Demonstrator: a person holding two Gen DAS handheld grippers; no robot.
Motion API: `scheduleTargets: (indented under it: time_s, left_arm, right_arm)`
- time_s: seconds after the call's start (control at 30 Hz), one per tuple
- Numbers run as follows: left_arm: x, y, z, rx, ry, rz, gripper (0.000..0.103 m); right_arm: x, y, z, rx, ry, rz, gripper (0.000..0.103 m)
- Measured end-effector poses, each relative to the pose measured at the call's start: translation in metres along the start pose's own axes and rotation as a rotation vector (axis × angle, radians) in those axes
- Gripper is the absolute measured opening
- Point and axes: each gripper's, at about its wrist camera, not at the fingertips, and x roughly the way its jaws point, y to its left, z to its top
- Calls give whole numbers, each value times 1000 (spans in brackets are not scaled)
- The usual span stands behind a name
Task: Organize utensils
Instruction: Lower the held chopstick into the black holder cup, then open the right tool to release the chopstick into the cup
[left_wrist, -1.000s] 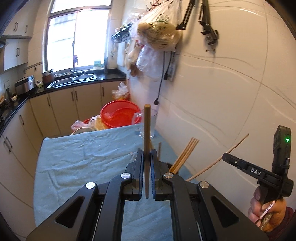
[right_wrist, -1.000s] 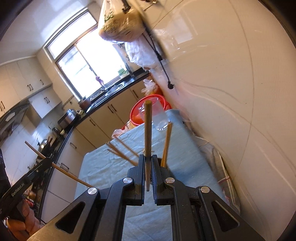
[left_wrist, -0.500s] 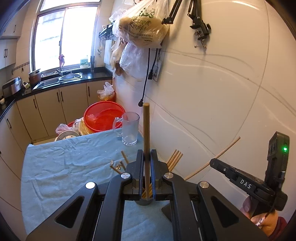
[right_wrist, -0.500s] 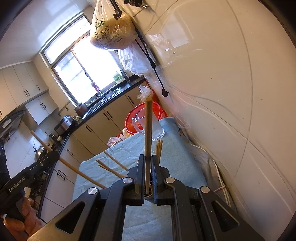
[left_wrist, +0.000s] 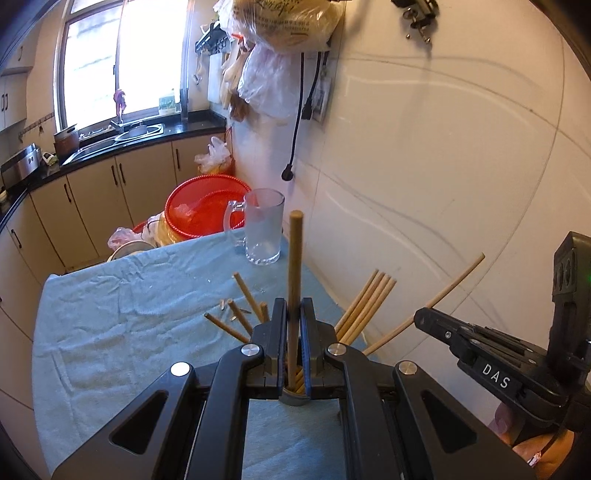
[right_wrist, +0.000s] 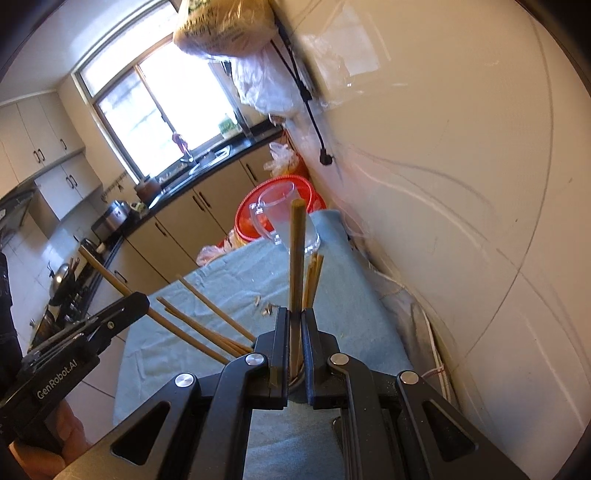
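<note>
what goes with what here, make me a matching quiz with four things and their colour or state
1. basin
2. mug
3. cloth
4. left gripper

a. clear, empty, upright
b. blue, wrinkled
c. red
d. shut on a chopstick

Pairs: 1-c, 2-a, 3-b, 4-d

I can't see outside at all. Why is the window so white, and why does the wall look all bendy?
Left wrist view: daylight overexposes the window; the fisheye lens curves the wall lines. Right wrist view: same washed-out window, tilted picture, a shiny glare patch on the wall.
</note>
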Motion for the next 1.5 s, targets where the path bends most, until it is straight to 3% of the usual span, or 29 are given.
scheduleTargets:
  time_s: [0.6, 1.17, 1.3, 1.4, 1.5]
  left_arm:
    - [32, 14, -20, 17, 46, 30, 7]
    - [37, 17, -26, 28, 48, 40, 9]
    - [35, 18, -26, 27, 39, 46, 25]
    - [31, 19, -26, 32, 27, 51, 29]
    - [25, 20, -26, 25, 22, 61, 42]
  right_arm:
    - [62, 4, -16, -37, 104, -49, 7]
    - [71, 7, -22, -41, 129, -54, 8]
    - [60, 10, -18, -51, 103, -53, 8]
    - [45, 11, -15, -54, 73, -66, 11]
    - [28, 8, -12, -33, 41, -76, 32]
